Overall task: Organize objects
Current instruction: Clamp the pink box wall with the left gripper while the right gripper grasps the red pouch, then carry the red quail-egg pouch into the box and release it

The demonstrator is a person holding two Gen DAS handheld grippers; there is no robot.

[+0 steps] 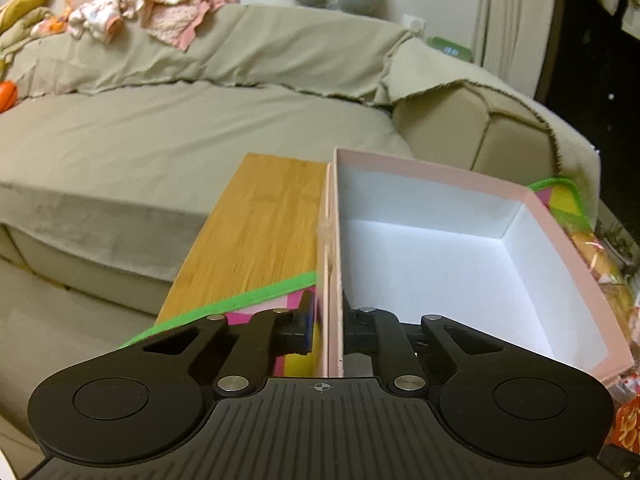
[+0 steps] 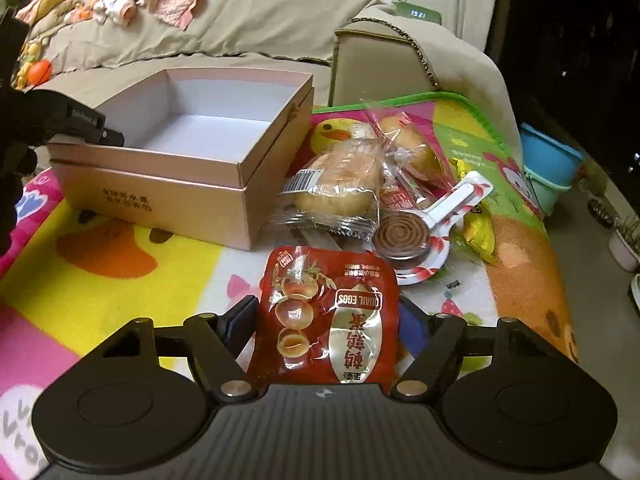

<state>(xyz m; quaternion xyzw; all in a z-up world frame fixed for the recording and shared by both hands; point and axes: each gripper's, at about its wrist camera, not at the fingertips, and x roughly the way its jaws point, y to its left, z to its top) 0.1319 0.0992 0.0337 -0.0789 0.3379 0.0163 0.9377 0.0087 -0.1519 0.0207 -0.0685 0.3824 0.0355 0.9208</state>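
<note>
On my left, my left gripper [image 1: 326, 328] is clenched on the near wall of the pink gift box [image 1: 532, 204], one finger outside the wall and one inside the white, empty interior, so the box is pinned to the play mat [image 2: 100, 272] and steadied. From the right wrist view the same box [image 2: 160, 184] sits up and to the left of my right gripper [image 2: 324, 320], well apart from it, its open mouth facing up and its long side running left to right across the mat. Directly ahead of that gripper lies the red quail egg packet [image 2: 328, 316], flat on the mat, its long axis running straight along the line my fingers point, with its printed label reading upside down to me, so its top end is nearest me. The packet sits between my right fingers [image 2: 236, 328]; they flank its two long edges, and I think the pads are not yet pressing it, though the right one is half hidden behind the foil and I cannot be sure. My right hand is clearly the nearer one to the packet; the left is busy on the box. Farther right, beyond the packet, lie the wrapped bread rolls [image 2: 336, 184], a round chocolate biscuit [image 2: 400, 236] on a white scoop-shaped package, and a yellow snack packet [image 2: 476, 228]. The next move, as I judge it, is to squeeze across the packet's short width, lift, and carry it up and left over the box's near-right corner.
</note>
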